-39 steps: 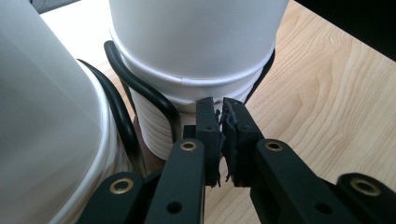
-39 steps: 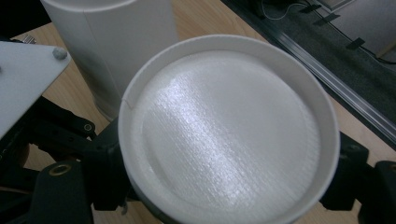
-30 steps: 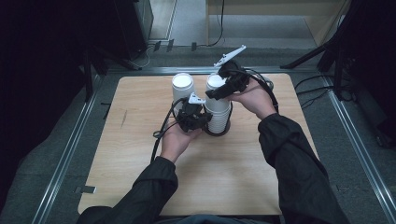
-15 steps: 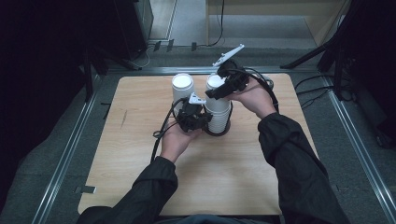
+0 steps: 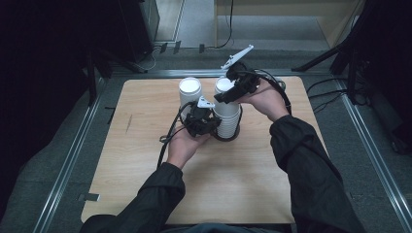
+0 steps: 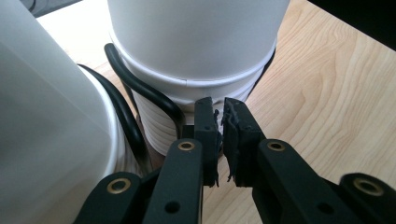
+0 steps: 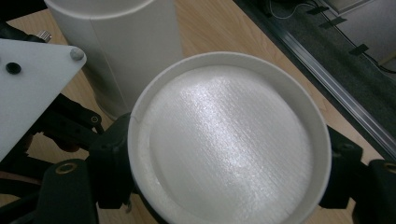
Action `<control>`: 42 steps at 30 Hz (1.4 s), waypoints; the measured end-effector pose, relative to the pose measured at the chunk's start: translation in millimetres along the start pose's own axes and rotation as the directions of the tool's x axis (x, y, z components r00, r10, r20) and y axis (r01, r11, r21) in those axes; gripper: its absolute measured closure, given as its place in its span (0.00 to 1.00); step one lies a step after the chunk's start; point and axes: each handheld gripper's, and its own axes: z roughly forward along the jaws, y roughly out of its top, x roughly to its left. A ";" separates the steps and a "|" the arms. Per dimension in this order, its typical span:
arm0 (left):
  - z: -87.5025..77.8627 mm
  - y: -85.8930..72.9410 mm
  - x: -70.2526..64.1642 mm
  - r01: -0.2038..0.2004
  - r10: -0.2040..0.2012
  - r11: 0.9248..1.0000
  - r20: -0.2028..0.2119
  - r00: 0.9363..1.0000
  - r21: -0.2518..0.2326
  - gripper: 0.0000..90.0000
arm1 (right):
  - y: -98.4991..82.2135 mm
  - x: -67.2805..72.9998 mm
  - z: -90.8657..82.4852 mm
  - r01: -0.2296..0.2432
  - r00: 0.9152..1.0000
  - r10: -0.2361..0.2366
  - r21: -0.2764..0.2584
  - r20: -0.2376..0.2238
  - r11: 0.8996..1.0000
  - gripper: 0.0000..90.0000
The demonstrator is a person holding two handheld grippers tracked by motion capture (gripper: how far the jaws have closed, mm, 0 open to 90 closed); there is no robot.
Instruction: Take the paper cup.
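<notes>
Presently, centre frame: right gripper (image 7: 224, 186) pinching top cup (image 7: 229, 140), jaws just closing; left gripper (image 6: 219, 135) pressed together beside stack (image 5: 227, 124); lift straight, steadily.

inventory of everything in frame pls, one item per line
Cup stack: one, white, upside down, mid-table, standing inside a black cable loop.
Second cup stack: one, white, upside down, just left of the first in the high view.
Table: one, light wood.
Metal rails: grey, along the table's edges.
Floor cables: black, on the grey floor right of the table.
Left claw: black, jaws shut, at the base of the cup stack, black cable beside it.
Right claw: black, jaws around the top cup of the stack.
Person's hands and black sleeves: two, from the bottom edge.
</notes>
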 end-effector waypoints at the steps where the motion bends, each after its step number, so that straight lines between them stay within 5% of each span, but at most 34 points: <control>1: 0.1 0.0 -0.2 -0.002 0.002 1.000 -0.003 1.000 0.000 0.94 | -0.1 -0.1 0.0 0.001 1.000 -0.001 0.000 -0.002 1.000 0.27; 4: 0.2 0.1 -0.2 -0.001 0.001 1.000 -0.006 1.000 -0.002 0.94 | 1.1 -0.3 0.1 -0.031 0.999 0.031 0.010 0.007 0.999 0.27; 26: 0.5 1.2 -1.3 -0.011 0.012 1.000 -0.016 1.000 0.013 0.92 | 7.4 0.6 -5.0 -0.065 0.997 0.064 0.012 0.029 0.998 0.28; 29: 0.5 1.7 -2.3 -0.011 0.011 1.000 -0.014 1.000 0.009 0.92 | 15.3 -2.9 -25.9 -0.102 0.995 0.103 -0.081 0.016 0.992 0.29; 42: -2.7 0.9 1.4 -0.017 0.016 1.000 0.032 0.999 0.025 0.83 | 43.4 3.6 -95.5 -0.053 0.999 0.053 -0.100 -0.003 0.994 0.28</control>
